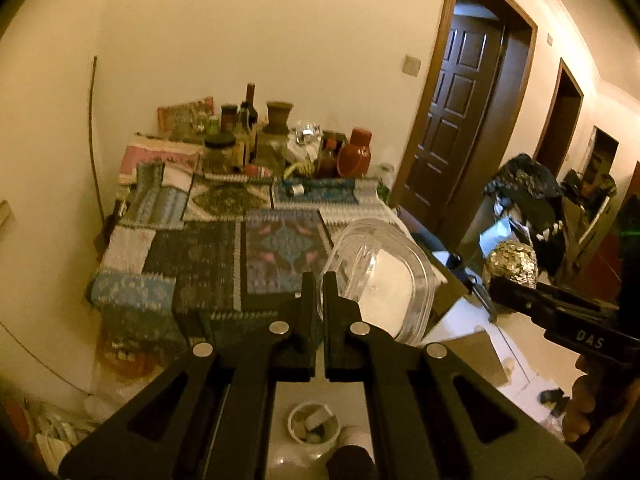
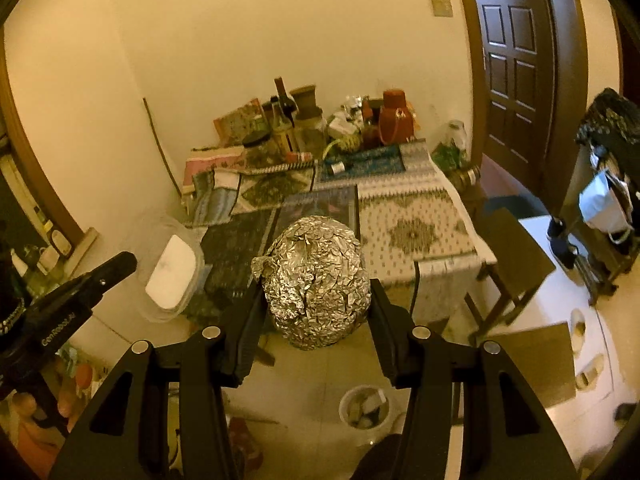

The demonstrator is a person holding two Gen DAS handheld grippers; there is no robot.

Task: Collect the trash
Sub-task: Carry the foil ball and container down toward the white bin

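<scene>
The right tool (image 2: 316, 304) clamps a light, crushable foil ball (image 2: 318, 280) at its sides above the bin (image 2: 364, 406), while the left tool (image 1: 319, 292) pinches a stiff, slippery clear plastic container (image 1: 380, 276) by its rim.

Both wrist views are dim and soaked in a warm yellow-orange cast, with the wall (image 1: 240, 40) brightest toward the upper right and falling off into a black vignette at the rounded fisheye corners, where the door frame (image 1: 436, 92) bows strongly. The crumpled foil ball (image 2: 318, 280) between the right jaws throws sharp speckled glints, and the clear plastic container (image 1: 380, 276) just ahead of the left jaws shows pale sheen along its rim. Detail is soft and grainy throughout, the cluttered bottles (image 2: 286, 116) beyond the jaws smeared, the floor beneath in murky shadow.
</scene>
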